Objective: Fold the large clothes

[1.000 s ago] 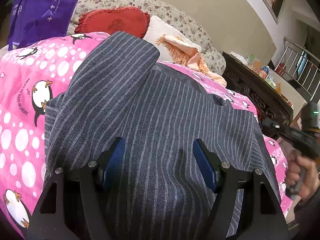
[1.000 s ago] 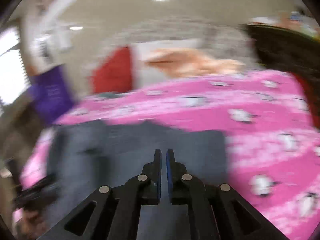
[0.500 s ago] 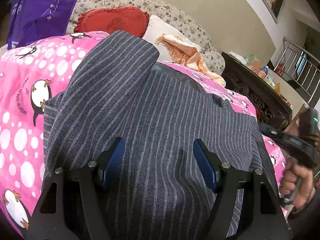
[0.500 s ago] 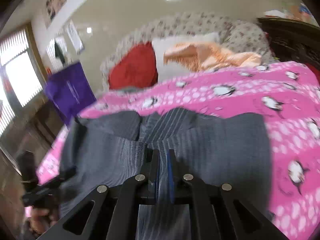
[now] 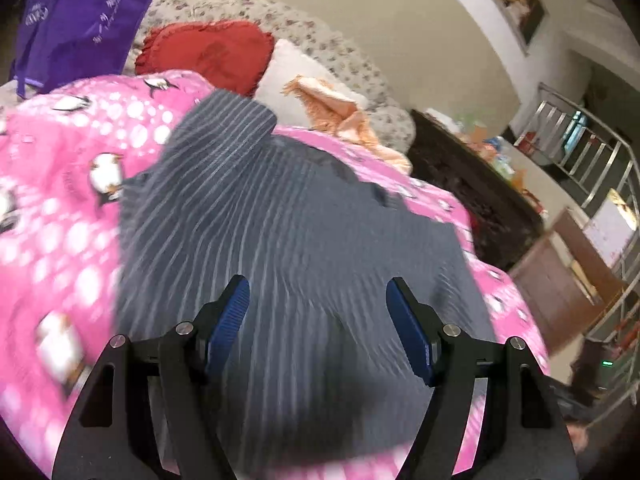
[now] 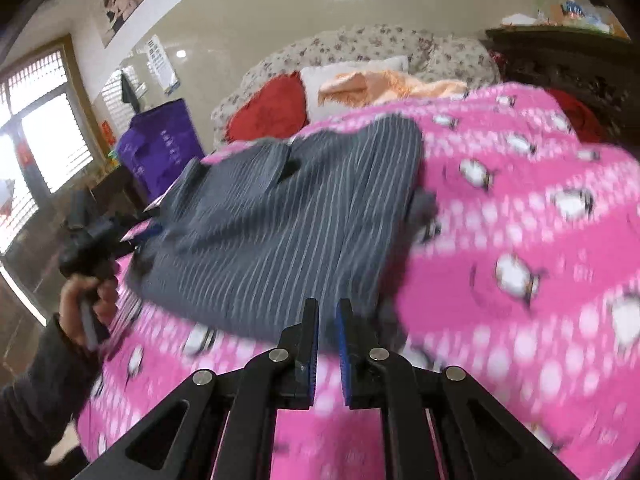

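Blur smears the striped garment; left claw spread above it, right claw opening, empty.

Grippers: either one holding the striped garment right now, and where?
Nothing held. The left gripper is wide open above the garment, pads clear of it. The right gripper has its jaws opening, with nothing between them.

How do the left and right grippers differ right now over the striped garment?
The left gripper stands wide open above the grey pinstriped garment; the right gripper shows only a narrow gap, its jaws opening. The left hangs over the cloth, the right at its near edge over the pink penguin blanket. Both have blue pads and hold nothing.
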Action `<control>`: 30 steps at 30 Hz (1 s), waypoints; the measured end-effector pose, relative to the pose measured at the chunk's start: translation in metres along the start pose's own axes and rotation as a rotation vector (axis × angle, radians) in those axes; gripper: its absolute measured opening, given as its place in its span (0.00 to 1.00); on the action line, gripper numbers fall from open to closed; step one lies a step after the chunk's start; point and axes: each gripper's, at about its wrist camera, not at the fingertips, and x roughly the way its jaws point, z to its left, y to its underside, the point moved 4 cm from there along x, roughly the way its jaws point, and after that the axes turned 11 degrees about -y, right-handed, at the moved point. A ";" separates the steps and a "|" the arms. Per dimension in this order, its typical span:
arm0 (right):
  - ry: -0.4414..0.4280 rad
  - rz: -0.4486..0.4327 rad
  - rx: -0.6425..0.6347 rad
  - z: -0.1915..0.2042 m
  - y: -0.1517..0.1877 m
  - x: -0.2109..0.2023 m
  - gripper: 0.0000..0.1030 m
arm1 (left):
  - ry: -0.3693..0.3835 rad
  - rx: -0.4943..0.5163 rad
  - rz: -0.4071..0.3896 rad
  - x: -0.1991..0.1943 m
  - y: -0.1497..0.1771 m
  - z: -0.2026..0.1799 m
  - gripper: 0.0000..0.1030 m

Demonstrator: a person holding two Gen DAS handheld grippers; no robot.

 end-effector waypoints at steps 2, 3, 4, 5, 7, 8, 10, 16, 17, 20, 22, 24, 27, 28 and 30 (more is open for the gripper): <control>-0.018 -0.006 0.023 0.000 0.015 -0.006 0.19 | -0.016 0.030 -0.017 -0.032 0.014 0.004 0.85; -0.042 -0.015 0.044 -0.002 0.019 -0.009 0.23 | -0.027 0.039 -0.026 -0.044 0.021 0.009 0.87; -0.072 -0.020 0.077 -0.003 0.026 -0.010 0.25 | -0.050 0.046 -0.030 -0.054 0.030 0.017 0.90; -0.117 -0.024 0.122 -0.005 0.033 -0.011 0.27 | -0.088 0.053 -0.021 -0.061 0.043 0.027 0.90; -0.182 -0.018 0.204 -0.010 0.044 -0.006 0.37 | -0.133 0.070 0.019 -0.062 0.060 0.041 0.90; -0.199 -0.014 0.246 -0.014 0.048 -0.001 0.41 | -0.162 0.064 0.049 -0.059 0.068 0.051 0.90; -0.212 -0.016 0.325 -0.022 0.053 0.009 0.54 | -0.192 0.008 0.119 -0.050 0.080 0.069 0.90; -0.318 -0.103 0.530 -0.046 0.031 0.037 0.59 | -0.132 -0.049 0.148 -0.028 0.066 0.065 1.00; -0.332 -0.111 0.547 -0.048 0.027 0.042 0.59 | -0.131 -0.046 0.152 -0.024 0.063 0.063 1.00; -0.336 -0.108 0.534 -0.050 0.010 0.061 0.59 | -0.103 -0.094 0.159 -0.008 0.048 0.065 0.99; -0.310 -0.085 0.460 -0.045 -0.002 0.072 0.58 | -0.072 -0.152 0.139 0.002 0.038 0.069 0.99; -0.299 -0.085 0.407 -0.040 -0.007 0.071 0.54 | 0.004 -0.182 0.166 0.008 0.034 0.063 0.96; -0.315 -0.131 0.349 -0.035 -0.007 0.062 0.50 | 0.039 -0.157 0.174 0.004 0.038 0.053 0.76; -0.321 -0.135 0.354 -0.035 -0.005 0.060 0.50 | 0.022 -0.147 0.173 0.003 0.040 0.054 0.64; -0.324 -0.118 0.372 -0.037 0.000 0.062 0.50 | 0.027 -0.197 0.181 0.005 0.042 0.066 0.56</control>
